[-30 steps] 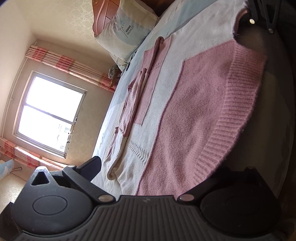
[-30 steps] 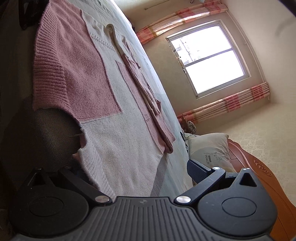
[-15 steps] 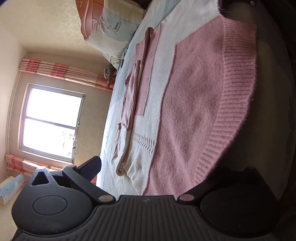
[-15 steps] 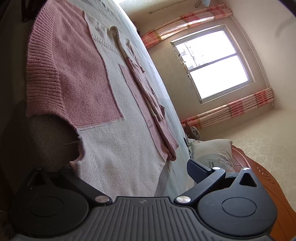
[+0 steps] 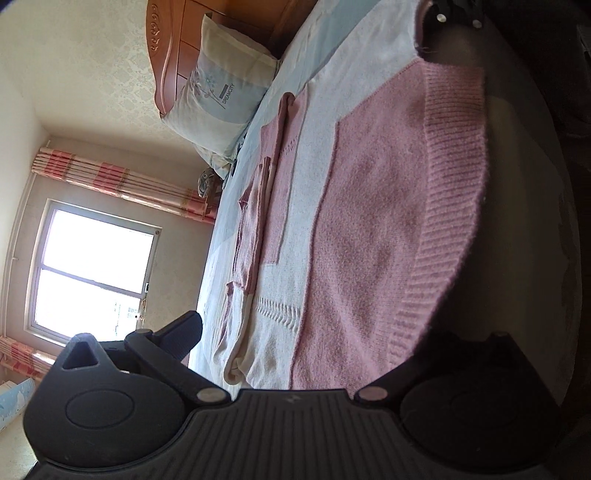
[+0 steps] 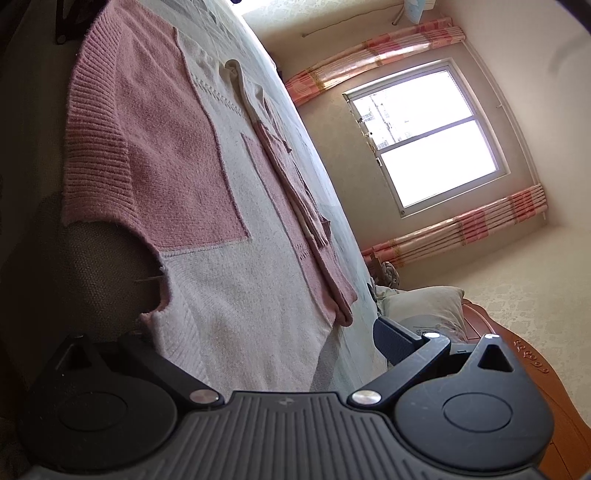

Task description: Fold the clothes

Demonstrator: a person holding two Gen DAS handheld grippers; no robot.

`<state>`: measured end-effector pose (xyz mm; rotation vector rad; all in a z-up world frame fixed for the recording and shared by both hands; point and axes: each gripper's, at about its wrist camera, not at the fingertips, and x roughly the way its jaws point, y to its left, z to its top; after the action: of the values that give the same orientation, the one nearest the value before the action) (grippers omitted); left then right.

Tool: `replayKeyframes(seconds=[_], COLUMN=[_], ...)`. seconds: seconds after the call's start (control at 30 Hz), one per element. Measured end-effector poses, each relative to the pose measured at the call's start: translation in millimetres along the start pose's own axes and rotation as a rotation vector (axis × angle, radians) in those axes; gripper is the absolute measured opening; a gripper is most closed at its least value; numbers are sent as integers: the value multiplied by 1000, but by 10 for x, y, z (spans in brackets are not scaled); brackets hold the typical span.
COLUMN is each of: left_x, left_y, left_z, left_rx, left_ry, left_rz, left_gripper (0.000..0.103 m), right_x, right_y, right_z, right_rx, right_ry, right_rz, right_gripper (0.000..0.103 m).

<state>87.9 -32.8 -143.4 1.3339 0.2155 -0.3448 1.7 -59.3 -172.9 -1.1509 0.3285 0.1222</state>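
Note:
A pink and cream knit sweater (image 5: 369, 221) lies flat on the bed, sleeves folded in along its middle. Its ribbed hem (image 5: 454, 206) runs along the dark near edge. My left gripper (image 5: 343, 328) is open, one finger (image 5: 181, 332) over the bed and the other in shadow past the hem, with the hem's corner between them. In the right wrist view the same sweater (image 6: 192, 177) shows. My right gripper (image 6: 251, 332) is open at the cream corner (image 6: 155, 317). Neither pair of fingers presses the knit. The right gripper's tip (image 5: 454, 14) shows at that far corner.
A light blue sheet (image 5: 229, 229) covers the bed. A pillow (image 5: 221, 92) leans on the wooden headboard (image 5: 166, 55). A bright window (image 6: 428, 136) with pink striped curtains fills the far wall. Dark textured fabric (image 6: 92, 280) lies beside the hem.
Both cameras swung a little along the hem and back. The sweater lies the same and the fingers keep the same spread.

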Motion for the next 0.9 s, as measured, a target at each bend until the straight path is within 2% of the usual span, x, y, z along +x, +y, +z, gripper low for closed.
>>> replayKeyframes(seconds=[0.07, 0.13, 0.3, 0.5, 0.6, 0.73, 0.83, 0.9], left_x=[14, 23, 22, 70, 118, 131, 151, 129], left_y=[45, 88, 134, 192, 220, 227, 234, 209], left_z=[-19, 7, 30, 52, -6, 36, 34, 43], left_rx=[-64, -122, -123, -128, -150, -135, -138, -126], left_ry=[11, 55, 151, 175, 224, 206, 223, 221], left_rz=[-11, -13, 0, -25, -9, -17, 22, 52], left_gripper=[102, 102, 103, 103, 102, 103, 103, 103], right_x=[-4, -10, 1, 76, 92, 124, 134, 119], right_y=[12, 17, -11, -77, -96, -137, -147, -142], right_z=[2, -1, -20, 53, 73, 73, 93, 78], right_rx=[2, 14, 18, 45, 55, 95, 99, 104], right_ry=[2, 6, 22, 27, 31, 37, 37, 41], right_rz=[-6, -13, -18, 6, 18, 34, 43, 11], right_gripper=[103, 103, 103, 103, 103, 103, 103, 103])
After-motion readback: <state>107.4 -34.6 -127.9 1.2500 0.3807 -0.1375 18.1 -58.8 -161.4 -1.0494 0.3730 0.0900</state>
